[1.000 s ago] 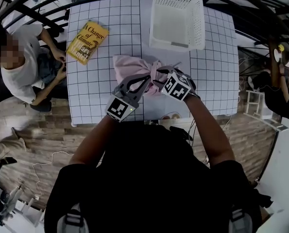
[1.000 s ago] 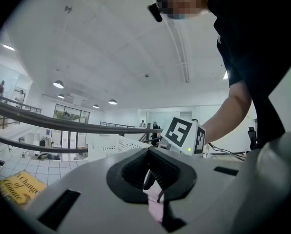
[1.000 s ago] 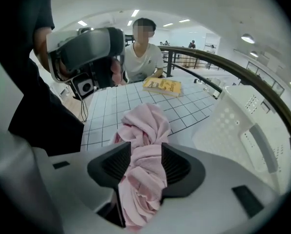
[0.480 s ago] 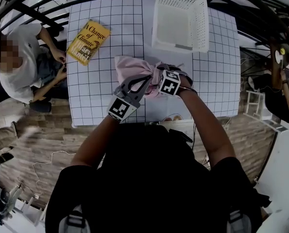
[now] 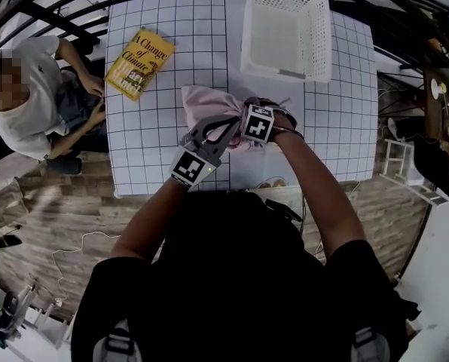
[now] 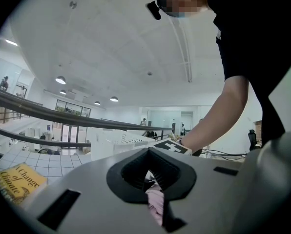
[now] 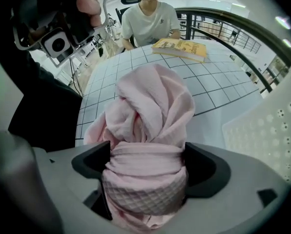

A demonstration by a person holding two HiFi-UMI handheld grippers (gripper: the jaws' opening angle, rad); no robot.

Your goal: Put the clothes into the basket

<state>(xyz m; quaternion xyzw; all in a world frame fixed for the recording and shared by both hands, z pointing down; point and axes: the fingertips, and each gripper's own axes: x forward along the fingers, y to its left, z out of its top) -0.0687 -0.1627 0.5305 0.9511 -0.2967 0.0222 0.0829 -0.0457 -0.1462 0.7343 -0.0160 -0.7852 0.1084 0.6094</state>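
Table point(image 5: 164, 127): same layout as a second ago. Basket point(image 5: 288, 29) sits at the far right and looks empty, so nothing is loaded yet. Pink garment point(image 7: 153, 106) is bunched on the table just in front of the basket, not in it. Yellow book point(image 5: 139, 62) at far left is untouched. Seated person point(image 5: 36, 96) is off the table's left edge.

What changed: my right gripper point(image 7: 145, 169) has moved in from the right onto the garment. Its jaws were much narrower a second ago and are opening now, nearly full spread, with a rolled wad of the cloth between them. My read is that I'm re-gripping for a fatter bite before the lift.

Left gripper point(image 6: 157, 206): jaws pressed together, pinching a thin fold of the pink cloth. That's the only hold on the garment right now.

Hard to read:
- Can't tell if the right pads touch the wad; the cloth fills the gap.
- In the head view the marker cube and my hand cover the right jaws, and both grippers cover the garment's near side.
- Left gripper view is mostly ceiling, showing only a sliver of cloth.
- The basket's far rim is cut off at the top edge.
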